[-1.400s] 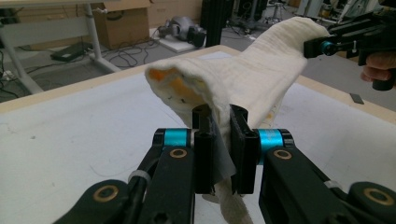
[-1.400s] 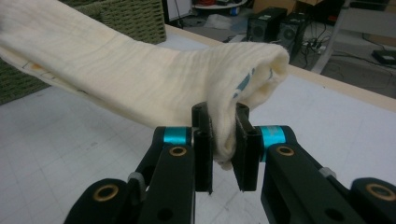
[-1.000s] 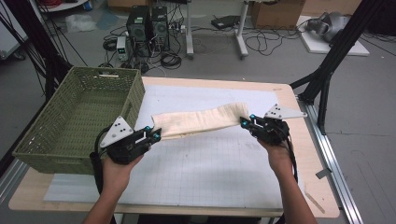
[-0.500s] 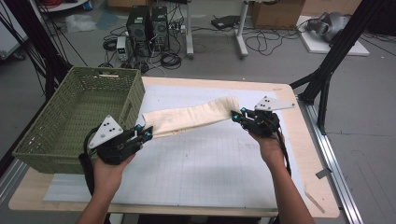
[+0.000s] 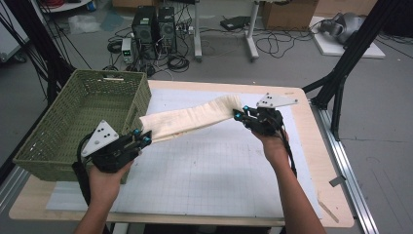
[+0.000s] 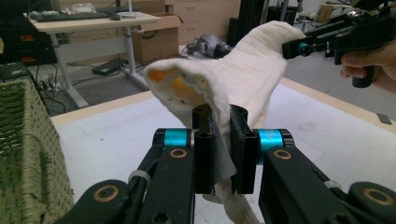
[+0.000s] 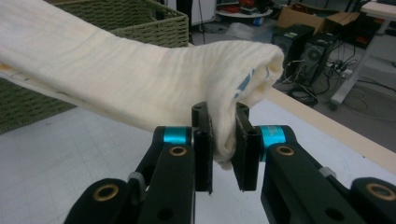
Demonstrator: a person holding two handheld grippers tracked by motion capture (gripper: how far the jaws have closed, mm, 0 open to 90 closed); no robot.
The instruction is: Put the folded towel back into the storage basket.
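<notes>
The left gripper [image 5: 141, 138] has its jaws closed on one end of the cream cloth [image 5: 187, 121], just beside the green basket [image 5: 73, 105]. The right gripper [image 5: 239, 115] pinches the other end, farther from the basket. The cloth hangs in the air between them, above the white mat [image 5: 209, 170]. It looks soft and light, and it sags a little, so the folded ends seem the best places to hold.

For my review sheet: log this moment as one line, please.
left claw: shut on cloth | right claw: shut on cloth | cloth: held off table, stretched between claws | basket: beside left claw
</notes>
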